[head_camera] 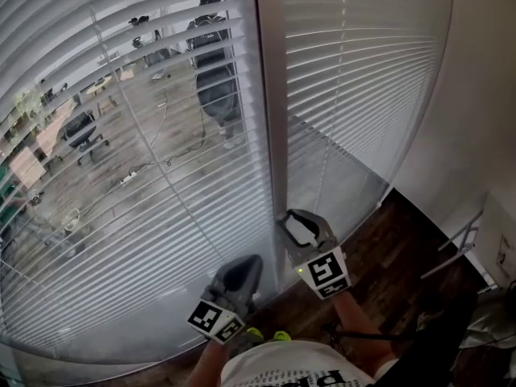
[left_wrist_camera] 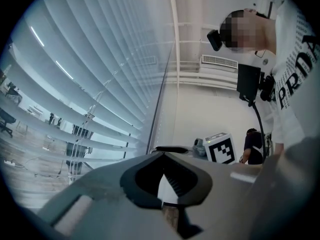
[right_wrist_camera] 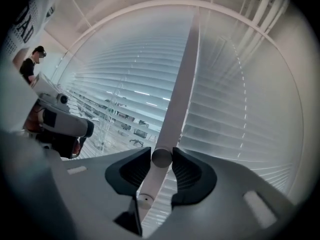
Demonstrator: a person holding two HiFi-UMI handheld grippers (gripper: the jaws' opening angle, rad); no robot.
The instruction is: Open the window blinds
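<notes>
Two white slatted blinds hang side by side, with a white window post (head_camera: 271, 95) between them. The left blind (head_camera: 145, 151) has its slats tilted, so the glass and its reflections show between them. The right blind (head_camera: 363, 71) has its slats turned flat and looks solid. My right gripper (head_camera: 300, 226) is held low, in front of the post. In the right gripper view its pads (right_wrist_camera: 186, 170) press on both sides of a white tilt wand (right_wrist_camera: 172, 109). My left gripper (head_camera: 242, 274) hangs just left of it with its jaw tips together (left_wrist_camera: 163, 155), and it holds nothing.
Dark wooden floor (head_camera: 387, 256) runs along the foot of the blinds. A white wall (head_camera: 476, 95) closes the right side, with a metal frame (head_camera: 463, 244) standing against it. The person's white shirt (head_camera: 298, 371) fills the bottom edge.
</notes>
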